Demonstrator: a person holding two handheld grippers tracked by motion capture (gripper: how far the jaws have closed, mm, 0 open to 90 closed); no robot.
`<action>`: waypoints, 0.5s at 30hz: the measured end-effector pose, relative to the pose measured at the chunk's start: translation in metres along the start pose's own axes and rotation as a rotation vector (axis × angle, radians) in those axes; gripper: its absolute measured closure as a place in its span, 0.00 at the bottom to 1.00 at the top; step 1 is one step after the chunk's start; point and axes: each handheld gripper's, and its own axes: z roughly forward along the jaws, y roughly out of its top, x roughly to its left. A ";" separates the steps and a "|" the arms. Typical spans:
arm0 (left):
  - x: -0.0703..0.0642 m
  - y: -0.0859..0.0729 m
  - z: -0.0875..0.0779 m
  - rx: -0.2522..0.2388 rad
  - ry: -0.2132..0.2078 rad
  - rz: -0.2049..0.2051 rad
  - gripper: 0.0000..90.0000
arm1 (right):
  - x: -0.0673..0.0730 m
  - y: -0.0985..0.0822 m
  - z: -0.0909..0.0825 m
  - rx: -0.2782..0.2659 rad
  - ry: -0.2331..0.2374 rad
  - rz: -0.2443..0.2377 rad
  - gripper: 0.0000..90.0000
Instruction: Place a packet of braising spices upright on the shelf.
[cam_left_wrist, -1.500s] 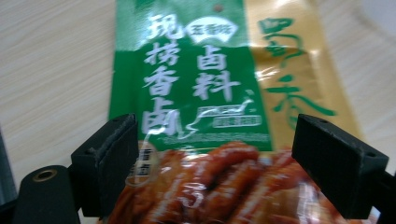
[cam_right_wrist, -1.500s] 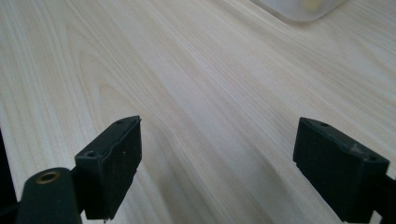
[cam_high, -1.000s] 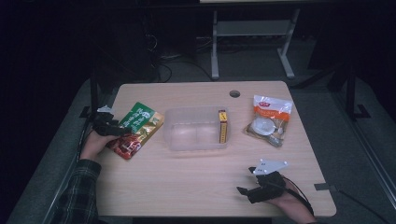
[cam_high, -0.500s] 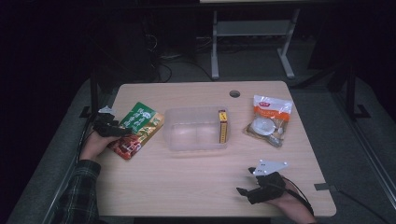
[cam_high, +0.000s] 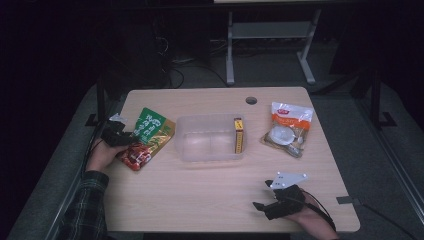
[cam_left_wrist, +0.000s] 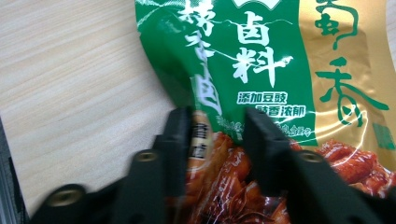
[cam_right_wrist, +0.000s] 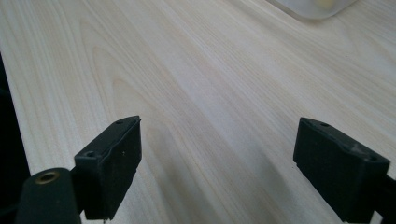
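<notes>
A green and gold snack packet (cam_high: 150, 132) with red food printed on its near end lies at the left of the wooden table (cam_high: 200, 200). My left gripper (cam_high: 122, 137) is at its left edge. In the left gripper view the jaws have just been closing, and the left gripper (cam_left_wrist: 217, 133) now pinches the buckled packet (cam_left_wrist: 280, 56) between its pads. My right gripper (cam_high: 260, 206) rests near the table's front right edge. It stands wide open (cam_right_wrist: 217, 158) over bare wood, with nothing between its fingers.
A clear plastic tub (cam_high: 210, 120) sits mid-table with a slim yellow box (cam_high: 239, 135) upright against its right wall. A white and orange bag (cam_high: 287, 127) lies to the right. A cable hole (cam_high: 251, 100) is near the far edge.
The left hand has shifted only slightly at the packet's left edge, and the packet stays on the table. The right gripper has not moved.
</notes>
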 end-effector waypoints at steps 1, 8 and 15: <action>0.001 -0.001 -0.001 0.000 0.002 -0.001 0.80 | 0.000 0.000 0.000 0.001 0.001 0.002 0.16; -0.004 0.000 0.000 -0.004 0.040 0.020 0.95 | 0.001 0.001 0.000 0.001 0.009 -0.004 0.16; 0.002 0.000 -0.006 -0.005 -0.015 -0.054 1.00 | 0.002 0.001 0.000 0.000 0.012 -0.004 0.16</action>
